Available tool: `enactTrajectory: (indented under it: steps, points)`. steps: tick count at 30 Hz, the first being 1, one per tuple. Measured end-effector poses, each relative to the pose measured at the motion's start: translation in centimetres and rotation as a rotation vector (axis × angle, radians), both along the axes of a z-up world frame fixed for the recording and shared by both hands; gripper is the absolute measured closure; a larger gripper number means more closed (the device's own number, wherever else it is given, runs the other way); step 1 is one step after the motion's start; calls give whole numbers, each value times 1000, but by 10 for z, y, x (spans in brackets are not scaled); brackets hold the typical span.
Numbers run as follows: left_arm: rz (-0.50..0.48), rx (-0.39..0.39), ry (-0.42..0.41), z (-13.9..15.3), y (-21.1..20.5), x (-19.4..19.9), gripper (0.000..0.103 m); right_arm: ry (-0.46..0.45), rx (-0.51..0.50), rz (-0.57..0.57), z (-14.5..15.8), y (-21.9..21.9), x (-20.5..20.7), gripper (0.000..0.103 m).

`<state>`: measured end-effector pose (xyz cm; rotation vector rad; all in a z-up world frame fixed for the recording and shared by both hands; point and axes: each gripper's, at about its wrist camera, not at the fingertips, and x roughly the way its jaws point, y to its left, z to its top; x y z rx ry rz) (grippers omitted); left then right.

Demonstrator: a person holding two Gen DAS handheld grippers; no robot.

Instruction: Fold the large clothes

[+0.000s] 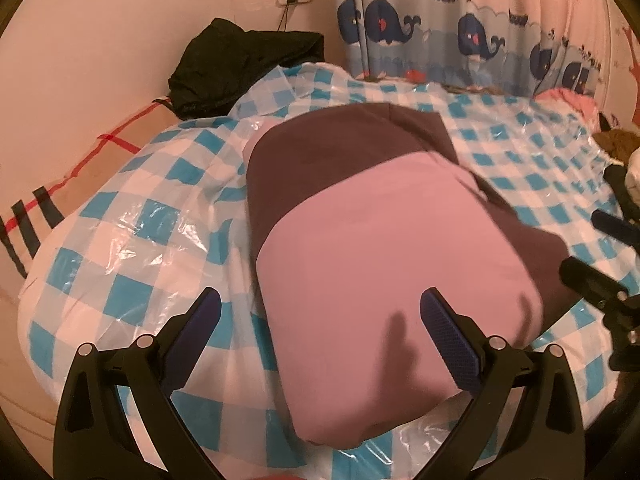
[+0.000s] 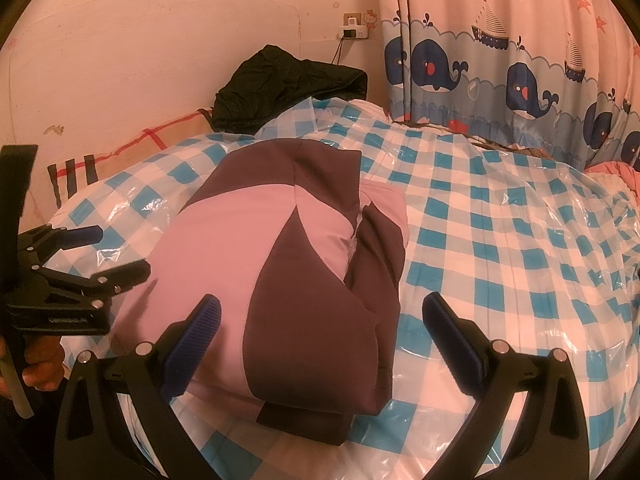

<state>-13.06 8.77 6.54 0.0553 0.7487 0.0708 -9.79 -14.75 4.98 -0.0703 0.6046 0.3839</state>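
Observation:
A pink and dark brown padded jacket lies folded into a compact bundle on the blue-and-white checked plastic sheet over the bed; it also shows in the right wrist view. My left gripper is open and empty, hovering over the near left end of the bundle. My right gripper is open and empty above the near right end. The left gripper shows at the left edge of the right wrist view, and the right gripper at the right edge of the left wrist view.
A black garment lies in a heap at the back by the headboard and a plaid pillow. A whale-print curtain hangs at the back right. Pink fabric sits at the far right of the checked sheet.

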Motion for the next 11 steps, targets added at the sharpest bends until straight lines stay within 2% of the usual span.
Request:
enactTrajectory:
  steps: [2, 6, 11]
  points:
    - [17, 28, -10, 1, -1, -1, 7, 0, -1, -1, 0, 0, 1, 6]
    - [5, -15, 19, -1, 0, 2, 7, -1, -2, 3, 0, 0, 1, 6]
    - [12, -13, 12, 0, 0, 1, 7, 1, -1, 1, 0, -1, 0, 6]
